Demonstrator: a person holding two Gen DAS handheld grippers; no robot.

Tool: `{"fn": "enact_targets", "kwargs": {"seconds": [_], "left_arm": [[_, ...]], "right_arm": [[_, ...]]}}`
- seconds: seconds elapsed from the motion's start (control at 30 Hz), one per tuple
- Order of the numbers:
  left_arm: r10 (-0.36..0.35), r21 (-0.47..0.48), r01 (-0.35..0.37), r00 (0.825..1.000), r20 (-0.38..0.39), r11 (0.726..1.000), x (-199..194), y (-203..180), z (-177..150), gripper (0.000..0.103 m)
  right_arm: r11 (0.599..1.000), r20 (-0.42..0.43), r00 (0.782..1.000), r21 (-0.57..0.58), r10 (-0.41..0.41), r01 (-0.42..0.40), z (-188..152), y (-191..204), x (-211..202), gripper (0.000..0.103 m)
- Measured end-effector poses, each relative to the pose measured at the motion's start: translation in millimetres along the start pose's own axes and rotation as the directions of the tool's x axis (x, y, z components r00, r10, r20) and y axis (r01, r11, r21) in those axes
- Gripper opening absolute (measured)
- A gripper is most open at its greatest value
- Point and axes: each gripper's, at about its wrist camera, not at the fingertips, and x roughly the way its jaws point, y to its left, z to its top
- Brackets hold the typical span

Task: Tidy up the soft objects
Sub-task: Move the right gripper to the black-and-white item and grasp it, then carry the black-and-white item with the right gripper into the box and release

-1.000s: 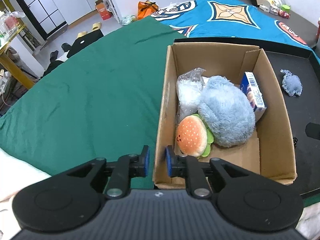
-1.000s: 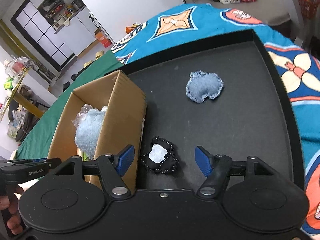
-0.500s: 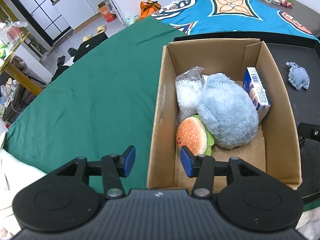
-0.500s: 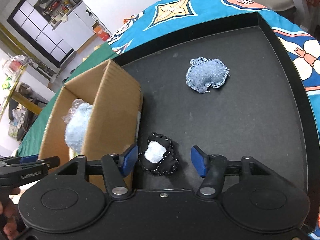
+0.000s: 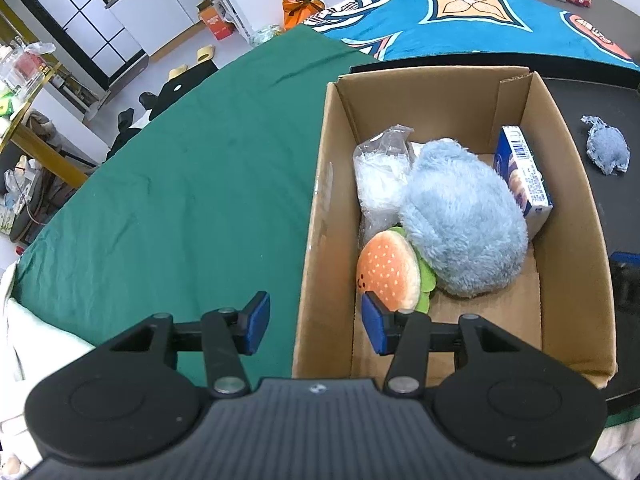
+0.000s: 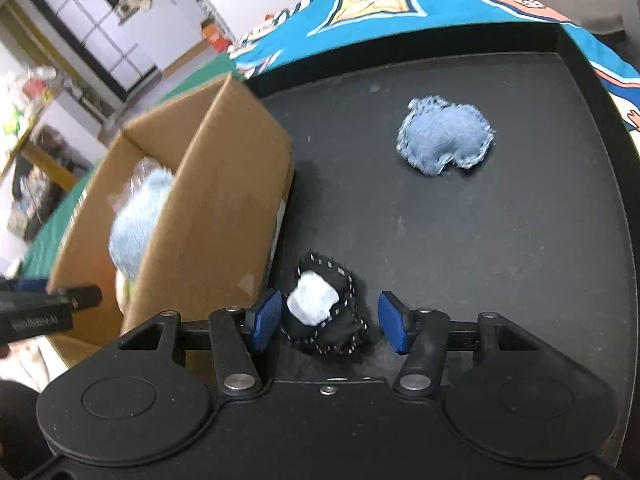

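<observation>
1. One cardboard box (image 5: 448,96).
2. In the box, two plush toys: one burger (image 5: 390,274) and one fluffy blue one (image 5: 464,224).
3. In the box, one clear bag (image 5: 380,178) and one carton (image 5: 524,178).
4. On one black tray (image 6: 500,240), two small pouches: one denim (image 6: 444,138), one black (image 6: 326,316).
5. Two cloths: one green (image 5: 180,184), one patterned blue (image 5: 460,16).

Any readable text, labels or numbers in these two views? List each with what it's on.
None can be quoted with confidence.
Blue-and-white carton in the cardboard box: barcode and small print, too small to read.
Left tongs seen in the right wrist view: white lettering on the body, blurred.
Orange box on the floor: marking too small.
</observation>
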Motion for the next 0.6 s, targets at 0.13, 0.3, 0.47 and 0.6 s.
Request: {"fn": "enact_targets", "kwargs": {"seconds": [0.13, 0.3, 0.47, 0.6], "left_arm": [[0.002, -0.002, -0.002, 1.000, -0.001, 1.000, 0, -1, 0, 0.049], [0.003, 0.003, -0.003, 1.000, 0.000, 1.000, -2, -1, -1, 0.049], [0.003, 0.001, -0.003, 1.000, 0.002, 1.000, -4, 1, -1, 0.049], [0.000, -0.002, 0.000, 1.000, 0.009, 1.000, -6, 4, -2, 0.049]], "right_arm": [[0.997, -0.012, 0.999, -0.067, -0.034, 0.033, -4, 5, 4, 0.034], [0.994, -0.038, 0.998, -0.100, -0.056, 0.052, -8, 8, 1, 0.023], [0.994, -0.038, 0.997, -0.095, -0.066, 0.062, -8, 5, -7, 0.020], [0.994, -0.006, 0.996, -0.067, -0.087, 0.086, -4, 0, -20, 0.020]]}}
